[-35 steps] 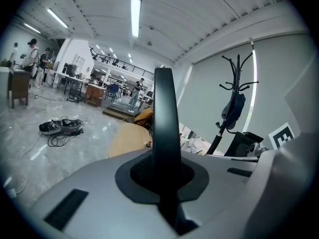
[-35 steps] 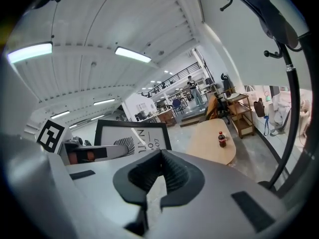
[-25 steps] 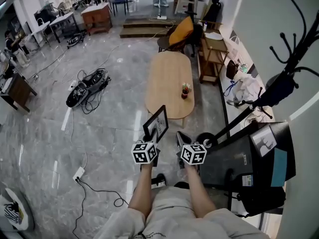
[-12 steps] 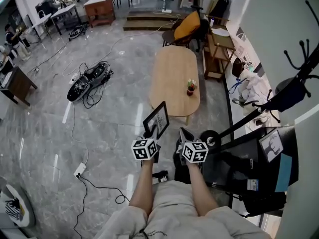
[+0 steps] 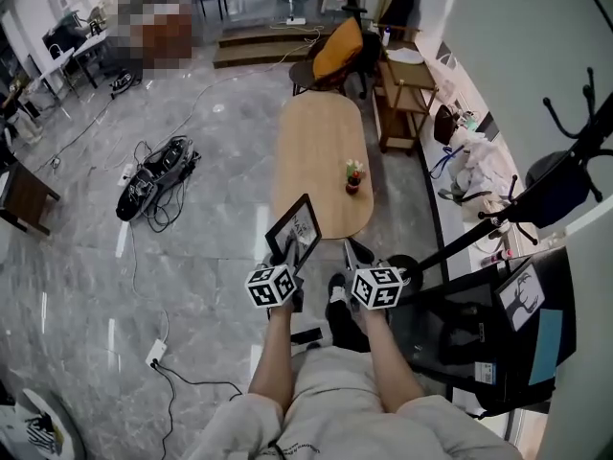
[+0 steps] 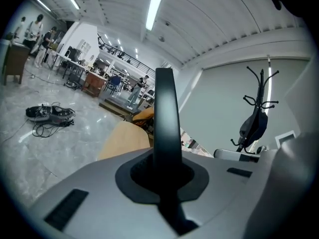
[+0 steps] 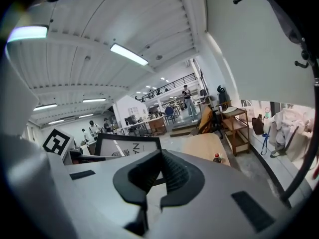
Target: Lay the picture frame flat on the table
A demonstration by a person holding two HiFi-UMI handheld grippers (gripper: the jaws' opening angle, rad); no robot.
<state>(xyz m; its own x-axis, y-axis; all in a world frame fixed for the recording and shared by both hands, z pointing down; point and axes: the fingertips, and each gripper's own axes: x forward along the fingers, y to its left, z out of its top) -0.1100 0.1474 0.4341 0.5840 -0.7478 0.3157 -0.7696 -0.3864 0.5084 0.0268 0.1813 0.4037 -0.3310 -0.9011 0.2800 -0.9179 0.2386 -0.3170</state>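
Jaws of the left hand-held gripper (image 5: 285,260) clamp the picture frame (image 5: 294,230) by its lower edge, upright in the air by the near end of the wooden counter (image 5: 316,142). The right hand-held gripper (image 5: 356,255) is closed and empty. Pinched at one edge, the frame could pivot or slip during lowering.

I can read just one thing: two large dark letters, apparently "NY", at the top of the print in the picture frame (image 7: 119,144), seen from the right gripper view; in the head view that print is too small to read.
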